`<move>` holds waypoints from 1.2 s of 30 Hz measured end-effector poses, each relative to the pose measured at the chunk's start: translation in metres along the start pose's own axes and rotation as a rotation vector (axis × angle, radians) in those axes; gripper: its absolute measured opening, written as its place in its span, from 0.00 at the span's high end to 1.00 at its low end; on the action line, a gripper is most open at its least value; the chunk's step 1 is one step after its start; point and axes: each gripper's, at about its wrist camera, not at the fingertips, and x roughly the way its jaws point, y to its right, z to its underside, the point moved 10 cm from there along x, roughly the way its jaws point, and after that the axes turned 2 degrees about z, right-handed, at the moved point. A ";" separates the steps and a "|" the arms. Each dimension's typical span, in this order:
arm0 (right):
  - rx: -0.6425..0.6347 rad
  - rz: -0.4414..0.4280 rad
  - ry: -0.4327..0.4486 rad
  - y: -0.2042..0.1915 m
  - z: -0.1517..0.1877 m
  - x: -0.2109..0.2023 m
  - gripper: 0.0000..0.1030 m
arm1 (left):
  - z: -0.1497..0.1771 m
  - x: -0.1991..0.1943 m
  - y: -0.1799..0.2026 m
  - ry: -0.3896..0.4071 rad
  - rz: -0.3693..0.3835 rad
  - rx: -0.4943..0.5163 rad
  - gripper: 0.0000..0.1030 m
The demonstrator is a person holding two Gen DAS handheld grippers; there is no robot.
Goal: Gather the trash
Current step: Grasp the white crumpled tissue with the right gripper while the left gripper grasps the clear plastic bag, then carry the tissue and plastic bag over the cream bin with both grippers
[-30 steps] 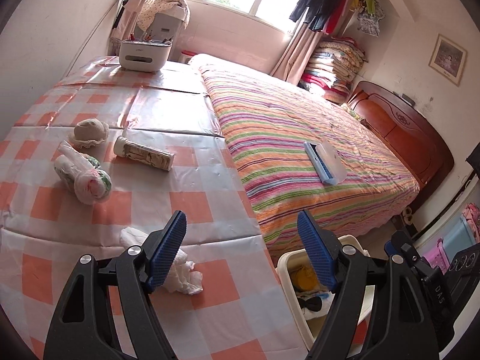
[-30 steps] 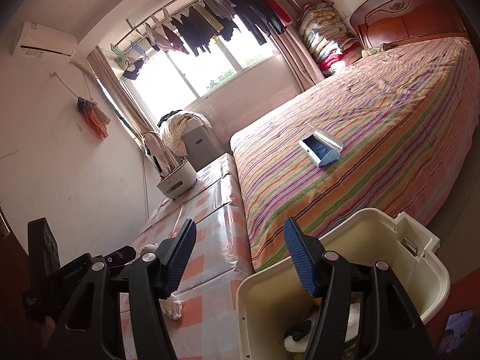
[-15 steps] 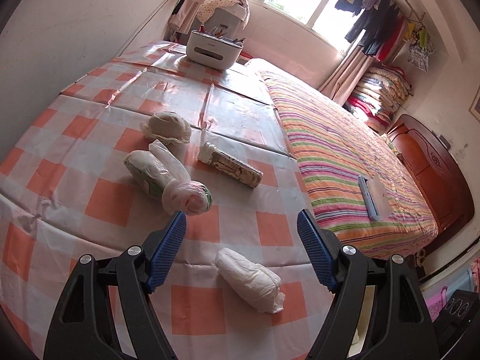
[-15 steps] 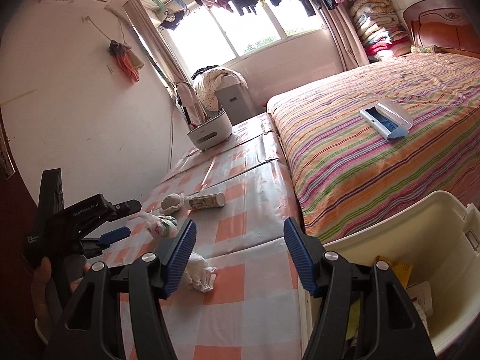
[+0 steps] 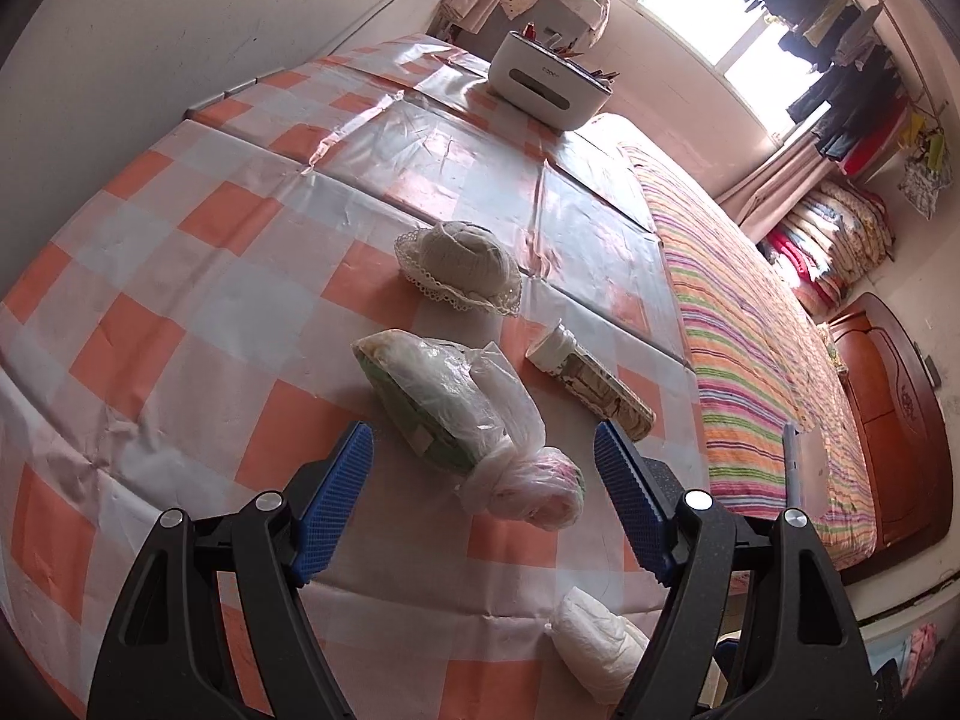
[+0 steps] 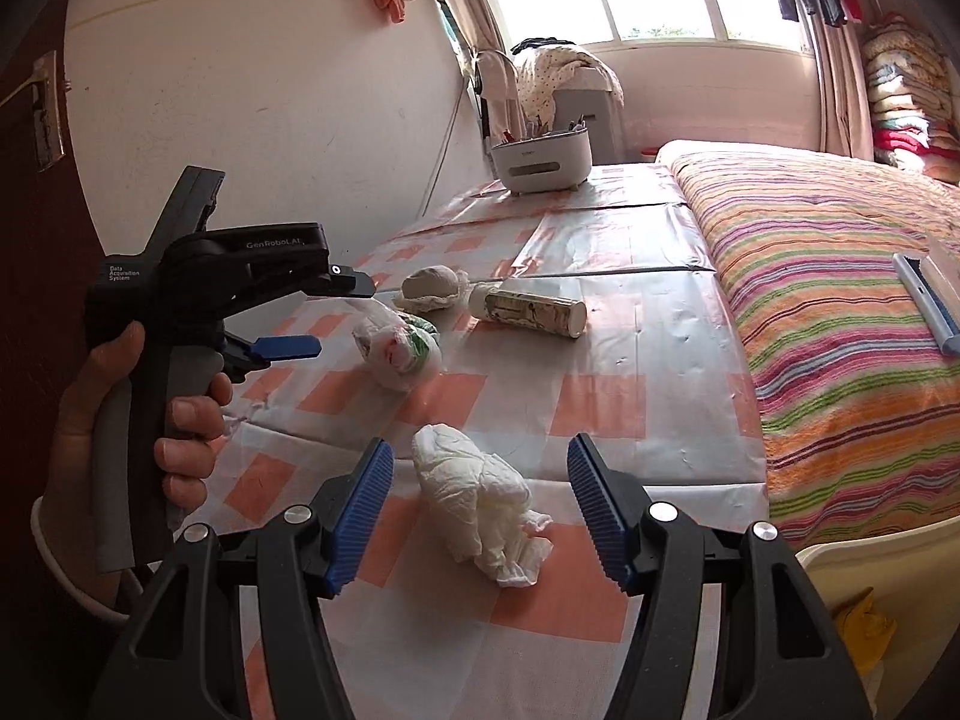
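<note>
On the checked tablecloth (image 5: 198, 312) lie a plastic-bagged bundle (image 5: 462, 414), a crumpled white tissue wad (image 5: 600, 648), a printed tube (image 5: 591, 384) and a lacy cream ball (image 5: 462, 267). My left gripper (image 5: 483, 504) is open, its jaws standing either side of the near end of the bagged bundle. It also shows in the right wrist view (image 6: 324, 315), beside the bundle (image 6: 399, 348). My right gripper (image 6: 480, 516) is open and empty, with the tissue wad (image 6: 480, 507) between its jaws. The tube (image 6: 528, 312) lies beyond.
A cream trash bin (image 6: 870, 552) with yellow trash inside stands at the lower right, beside the table. A white organiser box (image 6: 540, 165) sits at the table's far end. The striped bed (image 6: 840, 300) with a blue-white case (image 6: 927, 300) is on the right.
Both grippers have swung left from the bin toward the table. The left gripper has closed in on the bagged bundle; the right gripper has come down over the tissue wad.
</note>
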 end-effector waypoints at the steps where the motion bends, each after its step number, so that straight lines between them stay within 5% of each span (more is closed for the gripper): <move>1: -0.012 -0.010 -0.012 -0.003 -0.001 0.005 0.43 | -0.001 0.005 -0.003 -0.008 -0.009 -0.004 0.27; 9: -0.109 -0.036 -0.125 -0.013 0.001 0.044 0.43 | -0.008 0.035 -0.017 -0.074 -0.025 -0.075 0.27; 15: -0.067 -0.078 -0.203 -0.011 0.010 0.056 0.43 | -0.007 0.049 -0.015 -0.098 -0.028 -0.083 0.27; 21: -0.116 -0.073 -0.221 -0.021 0.016 0.056 0.57 | -0.002 0.059 -0.014 -0.117 -0.039 -0.070 0.27; 30: -0.118 -0.052 -0.246 -0.018 0.020 0.057 0.76 | 0.002 0.061 -0.011 -0.108 -0.042 -0.035 0.47; 36: -0.096 -0.051 -0.238 -0.017 0.022 0.049 0.78 | 0.009 0.053 -0.001 -0.082 -0.049 0.010 0.51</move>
